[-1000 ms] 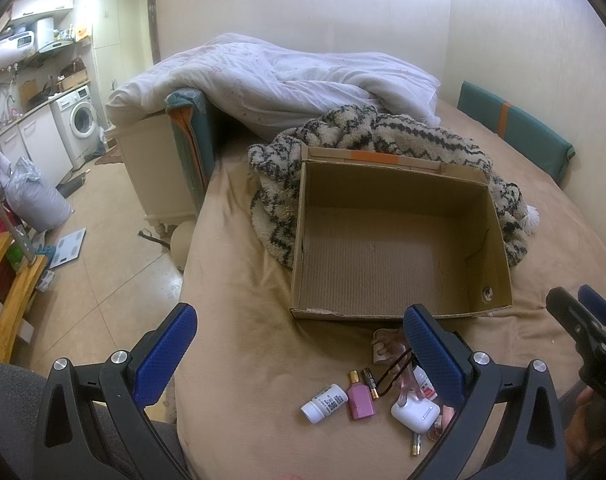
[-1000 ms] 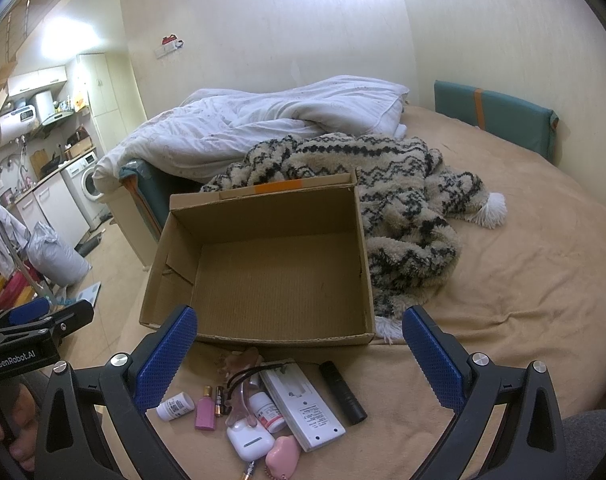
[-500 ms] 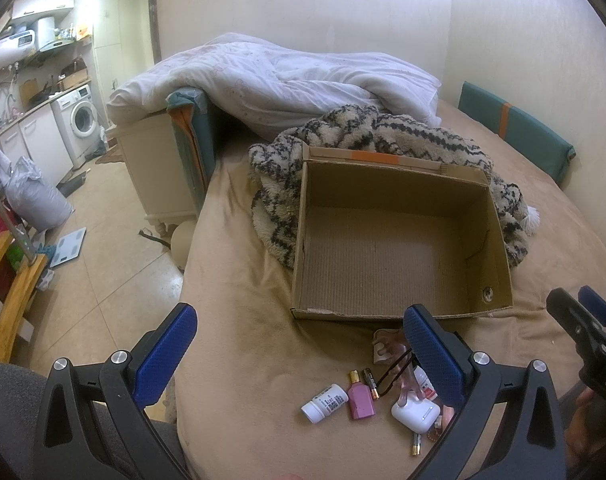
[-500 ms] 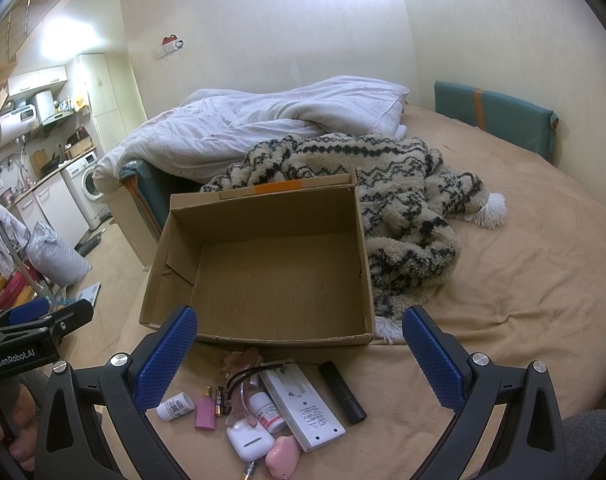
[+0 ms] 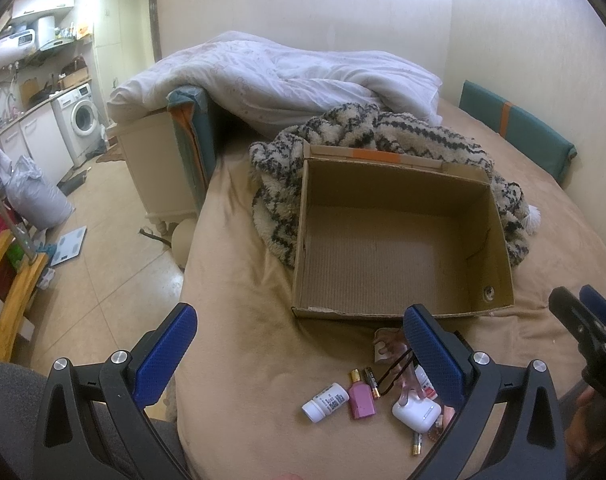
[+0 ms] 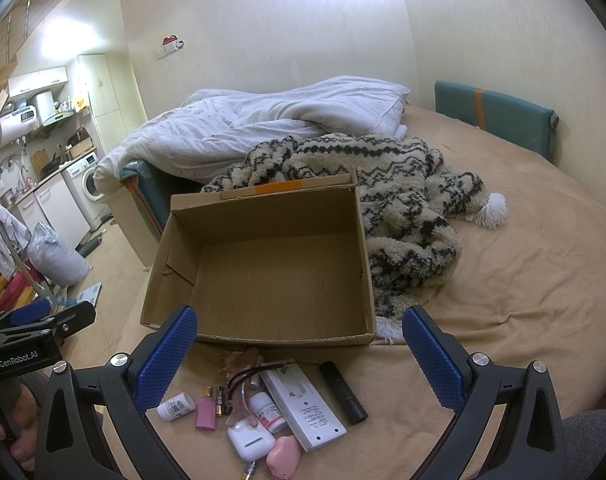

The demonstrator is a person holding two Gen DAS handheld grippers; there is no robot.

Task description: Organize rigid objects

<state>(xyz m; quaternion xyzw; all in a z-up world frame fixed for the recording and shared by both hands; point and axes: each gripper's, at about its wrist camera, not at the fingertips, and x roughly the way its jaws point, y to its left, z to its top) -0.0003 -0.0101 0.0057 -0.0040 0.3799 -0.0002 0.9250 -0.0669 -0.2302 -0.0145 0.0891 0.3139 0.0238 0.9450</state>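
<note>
A: How do the two claws stand?

B: The left claw point(image 5: 299, 344) and the right claw point(image 6: 299, 344) are both spread wide, with nothing between their blue pads. Each hangs above the near edge of the bed point(image 6: 523, 280).

A: And the things to be sorted?

B: They lie in a small heap on the bed, just below and ahead of the right claw, in the gap between its fingers. For the left claw the same heap sits under its right finger, partly hidden by it.

A: What is in the heap?

B: A white pill bottle point(image 6: 176, 407) is nearest the right claw's left finger, with a pink bottle point(image 6: 206, 413) and a battery point(image 6: 220, 400) just beside it. Further right are a white earbud case point(image 6: 251, 442), a pink heart-shaped piece point(image 6: 284, 453), a white remote point(image 6: 303, 406) and a black stick-shaped object point(image 6: 343, 392).

A: Where is the box?

B: The open cardboard box point(image 6: 263, 216) stands straight ahead of both claws, just beyond the heap. A patterned fleece blanket point(image 6: 403, 208) touches its far side.
</note>
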